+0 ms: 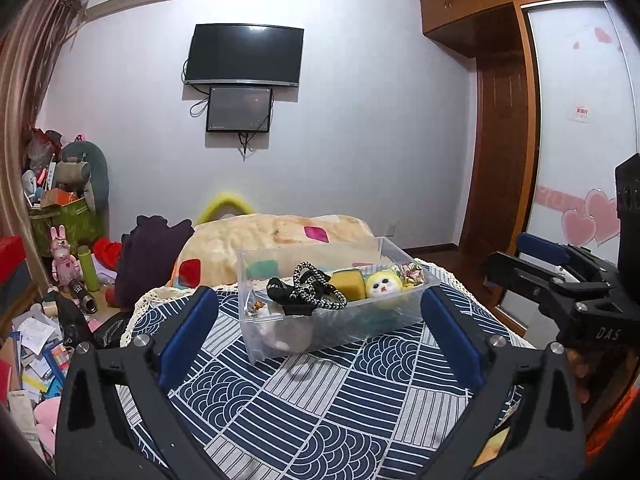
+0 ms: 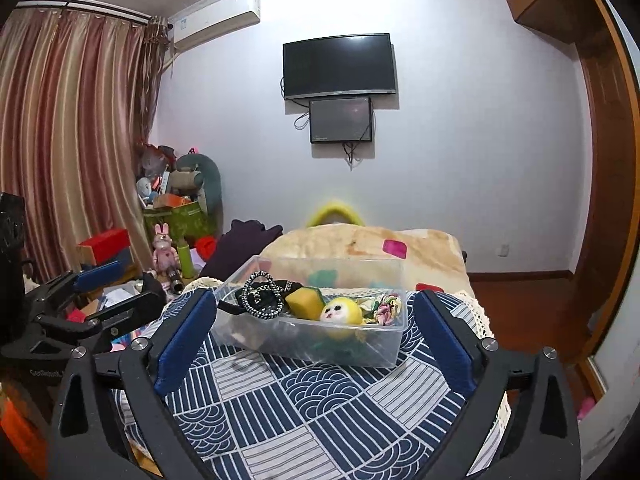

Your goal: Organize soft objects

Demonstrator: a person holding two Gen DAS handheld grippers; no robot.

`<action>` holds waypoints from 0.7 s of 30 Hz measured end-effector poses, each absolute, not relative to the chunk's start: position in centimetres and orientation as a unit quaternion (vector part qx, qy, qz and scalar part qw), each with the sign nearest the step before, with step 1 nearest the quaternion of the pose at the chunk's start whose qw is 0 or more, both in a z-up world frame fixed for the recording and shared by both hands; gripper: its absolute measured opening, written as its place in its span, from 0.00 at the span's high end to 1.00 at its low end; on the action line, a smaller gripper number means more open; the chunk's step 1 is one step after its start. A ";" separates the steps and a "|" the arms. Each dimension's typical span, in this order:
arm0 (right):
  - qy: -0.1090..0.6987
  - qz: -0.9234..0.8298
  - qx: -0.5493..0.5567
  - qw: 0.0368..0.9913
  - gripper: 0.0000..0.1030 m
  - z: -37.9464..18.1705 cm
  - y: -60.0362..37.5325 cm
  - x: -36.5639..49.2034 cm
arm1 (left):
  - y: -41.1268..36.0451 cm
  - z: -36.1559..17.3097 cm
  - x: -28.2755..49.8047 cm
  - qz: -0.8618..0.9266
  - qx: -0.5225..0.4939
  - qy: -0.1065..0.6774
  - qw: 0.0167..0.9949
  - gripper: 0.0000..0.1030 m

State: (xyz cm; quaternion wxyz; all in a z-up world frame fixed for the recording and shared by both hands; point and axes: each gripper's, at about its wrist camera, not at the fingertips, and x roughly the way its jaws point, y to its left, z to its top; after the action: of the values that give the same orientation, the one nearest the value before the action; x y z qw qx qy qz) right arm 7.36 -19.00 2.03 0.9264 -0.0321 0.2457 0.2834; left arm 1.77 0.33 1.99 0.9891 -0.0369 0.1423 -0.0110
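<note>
A clear plastic bin (image 1: 340, 334) (image 2: 256, 330) stands on the blue patterned tablecloth (image 1: 304, 400) (image 2: 312, 400). It holds a black-and-white braided cord (image 1: 316, 288) (image 2: 260, 298), a yellow-green sponge (image 1: 350, 282) (image 2: 304, 302), a yellow cat-face plush (image 1: 384, 286) (image 2: 340, 314) and a floral scrunchie (image 1: 412, 274) (image 2: 386, 306). My left gripper (image 1: 320, 344) is open and empty, just in front of the bin. My right gripper (image 2: 312, 344) is open and empty, also just in front of the bin. Each gripper shows at the side of the other's view, the right one (image 1: 552, 280) and the left one (image 2: 96, 300).
A folded beige blanket (image 1: 280, 236) (image 2: 360, 244) and dark purple cloth (image 1: 148, 256) (image 2: 244, 240) lie behind the bin. Cluttered toys and boxes (image 1: 60, 272) (image 2: 168, 232) fill the floor at left. A wardrobe (image 1: 500, 120) stands at right.
</note>
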 end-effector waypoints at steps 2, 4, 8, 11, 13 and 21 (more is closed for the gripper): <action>0.245 0.284 -0.033 0.926 0.04 2.0 -19.0 7.3 | 0.5 2.0 1.7 -0.011 -0.039 0.141 0.989 0.00; 0.245 0.285 -0.034 0.926 0.04 2.0 -18.9 7.1 | 0.6 2.1 1.7 -0.010 -0.041 0.140 0.989 0.00; 0.242 0.285 -0.034 0.927 0.04 2.0 -19.0 7.0 | 0.6 2.1 1.6 -0.010 -0.044 0.138 0.989 0.00; 0.241 0.285 -0.033 0.927 0.04 2.0 -19.1 7.0 | 0.6 2.1 1.5 -0.010 -0.043 0.137 0.990 0.00; 0.241 0.285 -0.033 0.927 0.04 2.1 -19.1 6.9 | 0.6 2.1 1.6 -0.010 -0.043 0.137 0.990 0.00; 0.239 0.285 -0.032 0.928 0.04 2.2 -19.3 6.9 | 0.6 2.3 1.4 -0.011 -0.042 0.136 0.990 0.00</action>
State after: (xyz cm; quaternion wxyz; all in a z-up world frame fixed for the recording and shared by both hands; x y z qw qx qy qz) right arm 6.87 -19.27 2.21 0.9276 -0.0325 0.2389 0.2855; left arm 1.39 0.61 2.28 0.9898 -0.0425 0.1358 -0.0107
